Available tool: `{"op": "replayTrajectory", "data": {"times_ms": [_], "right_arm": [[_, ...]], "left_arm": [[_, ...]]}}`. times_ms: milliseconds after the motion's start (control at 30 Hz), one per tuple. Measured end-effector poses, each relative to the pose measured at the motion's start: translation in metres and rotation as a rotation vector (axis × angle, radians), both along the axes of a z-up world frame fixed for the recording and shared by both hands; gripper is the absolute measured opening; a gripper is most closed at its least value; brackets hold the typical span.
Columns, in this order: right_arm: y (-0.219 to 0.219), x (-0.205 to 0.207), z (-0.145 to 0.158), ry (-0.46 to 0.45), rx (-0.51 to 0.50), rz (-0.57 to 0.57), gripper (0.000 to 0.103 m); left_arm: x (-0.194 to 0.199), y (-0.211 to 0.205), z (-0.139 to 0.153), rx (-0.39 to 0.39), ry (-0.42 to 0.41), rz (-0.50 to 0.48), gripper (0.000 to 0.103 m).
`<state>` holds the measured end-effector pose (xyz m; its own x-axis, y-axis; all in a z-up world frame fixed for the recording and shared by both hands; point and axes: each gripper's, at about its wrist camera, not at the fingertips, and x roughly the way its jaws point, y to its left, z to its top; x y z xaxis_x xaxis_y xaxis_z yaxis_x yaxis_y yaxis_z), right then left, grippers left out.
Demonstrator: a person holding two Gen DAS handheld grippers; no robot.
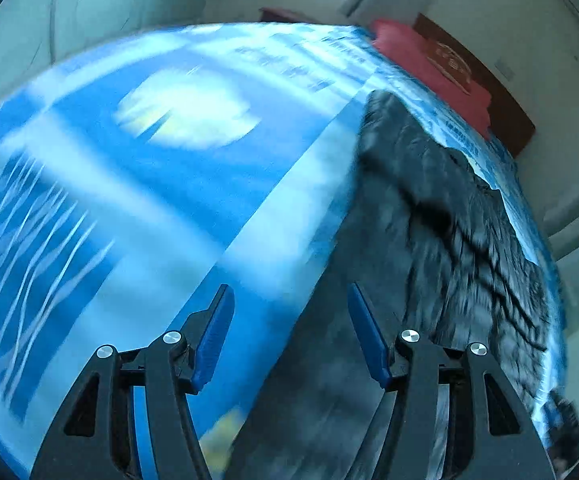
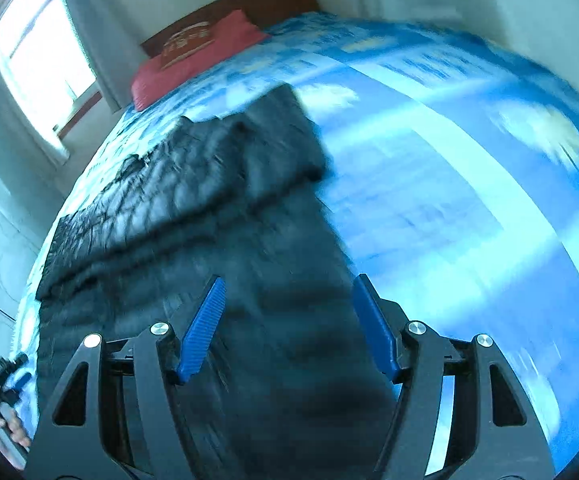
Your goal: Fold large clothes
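the left gripper (image 1: 291, 300) hangs with its blue fingers (image 1: 215, 332) spread wide, pinching nothing, above the edge of a dark quilted jacket (image 1: 449, 220). the right gripper (image 2: 287, 292) is likewise spread and empty over the same jacket (image 2: 217, 200), which lies flat on a blue patterned bedsheet (image 2: 429, 180). a red pillow (image 2: 193, 64) rests by the wooden headboard (image 2: 249, 0). both views are motion-blurred.
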<state>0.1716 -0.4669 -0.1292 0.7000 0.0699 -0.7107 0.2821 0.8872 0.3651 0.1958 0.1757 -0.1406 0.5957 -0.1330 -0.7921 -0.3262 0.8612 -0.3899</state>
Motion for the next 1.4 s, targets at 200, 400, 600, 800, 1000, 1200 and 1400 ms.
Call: {"op": "replayTrajectory", "data": {"times_ms": [200, 400, 600, 800, 1000, 1200, 1400], "right_arm": [[-0.017, -0.089, -0.026, -0.005, 0.164, -0.032, 0.065], [-0.023, -0.141, -0.049, -0.008, 0.337, -0.029, 0.062], [-0.021, -0.175, -0.058, -0.01, 0.448, -0.011, 0.058], [-0.012, -0.195, -0.067, 0.0, 0.534, 0.034, 0.048], [-0.01, -0.194, -0.066, 0.015, 0.535, 0.045, 0.028], [-0.003, -0.19, -0.07, 0.043, 0.529, 0.069, 0.017], [-0.003, -0.195, -0.057, 0.009, 0.536, 0.07, 0.01]], "left_arm": [[-0.074, 0.016, -0.017, -0.154, 0.025, 0.05, 0.059], [-0.111, 0.011, -0.018, -0.24, 0.007, 0.02, 0.059], [-0.132, 0.004, -0.023, -0.323, 0.008, -0.035, 0.059], [-0.146, -0.001, -0.025, -0.383, 0.007, -0.07, 0.059], [-0.148, -0.011, -0.025, -0.383, -0.003, -0.085, 0.058], [-0.151, -0.017, -0.024, -0.342, -0.007, -0.114, 0.043], [-0.158, -0.005, -0.022, -0.383, -0.023, -0.091, 0.016]]}}
